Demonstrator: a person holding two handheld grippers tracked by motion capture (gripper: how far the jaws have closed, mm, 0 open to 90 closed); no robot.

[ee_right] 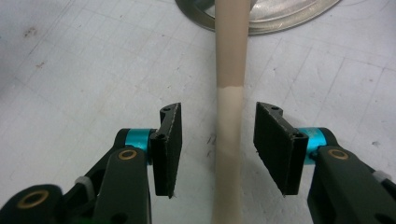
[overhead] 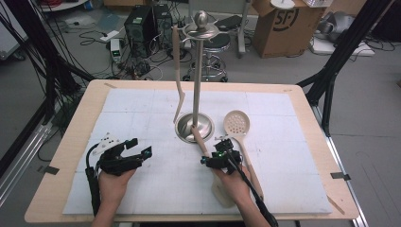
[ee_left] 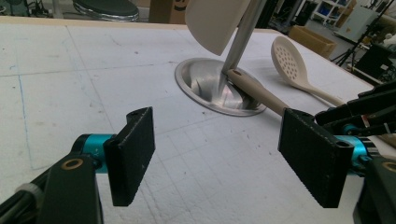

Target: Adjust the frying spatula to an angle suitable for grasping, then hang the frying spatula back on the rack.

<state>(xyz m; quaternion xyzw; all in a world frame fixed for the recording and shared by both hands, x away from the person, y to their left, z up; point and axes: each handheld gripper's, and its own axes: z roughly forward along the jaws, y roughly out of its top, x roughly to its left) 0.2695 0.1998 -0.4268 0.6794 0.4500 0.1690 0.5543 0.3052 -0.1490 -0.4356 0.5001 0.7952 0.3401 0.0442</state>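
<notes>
**Jaws astride the handle, no grip**

We see the right gripper [ee_right: 218, 149] half open, its pads clear of the beige utensil handle [ee_right: 229, 140] between them; the handle's far end lies on the stand's base [overhead: 184, 128]. Left gripper [ee_left: 224, 158] wide open, empty.

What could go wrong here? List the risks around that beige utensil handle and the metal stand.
1. The right gripper straddles the beige utensil handle with gaps on both sides; closing off-centre could roll it away.
2. The handle's far end leans on the round metal base of the tall steel utensil stand; lifting may scrape or nudge it, swinging the cream spatula hanging from its top.
3. The cream slotted spoon lies close beside the right gripper and could get bumped.
</notes>
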